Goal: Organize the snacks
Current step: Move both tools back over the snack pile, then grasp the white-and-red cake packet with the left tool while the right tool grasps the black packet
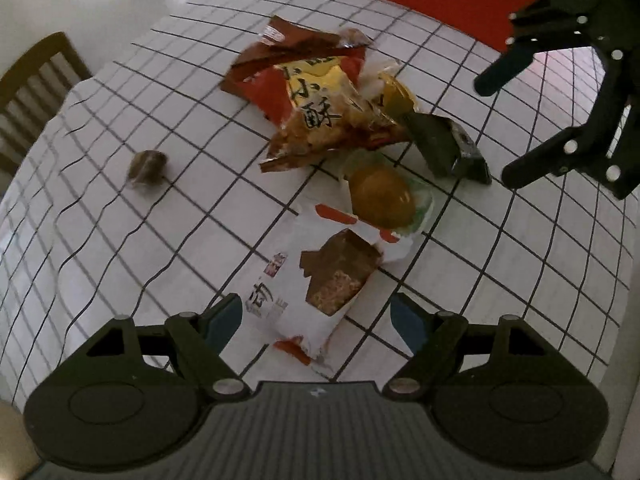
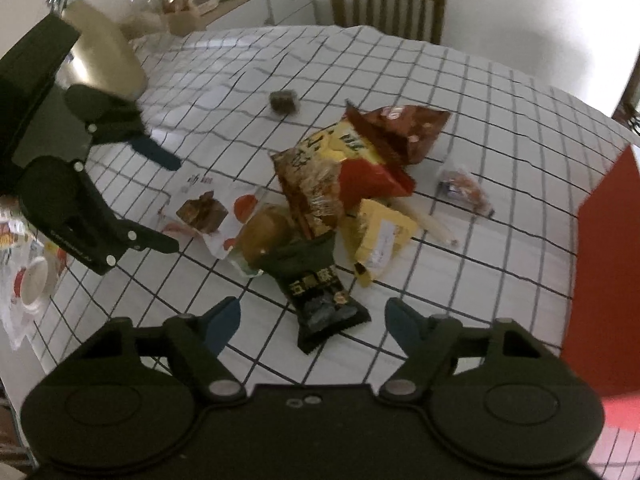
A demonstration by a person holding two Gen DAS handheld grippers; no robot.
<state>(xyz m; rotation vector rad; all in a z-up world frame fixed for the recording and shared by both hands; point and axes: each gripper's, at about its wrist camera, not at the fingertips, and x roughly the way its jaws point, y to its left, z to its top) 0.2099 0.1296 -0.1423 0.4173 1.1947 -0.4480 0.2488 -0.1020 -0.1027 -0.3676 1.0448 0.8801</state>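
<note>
Both grippers hang released over the snack pile on the checked desk (image 1: 100,240). The left gripper (image 1: 316,320) straddles the white packet (image 1: 296,292) at lower centre of its view; the right gripper (image 2: 312,320) frames the black packet (image 2: 324,304). Each should probably descend squarely, pinch only its own wrapper clear of the bagged bun (image 1: 380,196), then carry it toward the red box (image 2: 608,280) at the right edge.

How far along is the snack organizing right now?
Nothing looks sorted yet: the snack pile lies loose on the checked tablecloth, beside the red box. In hand: nothing, though the left claw is open around the white packet and the right claw around the black packet. All remains.
</note>
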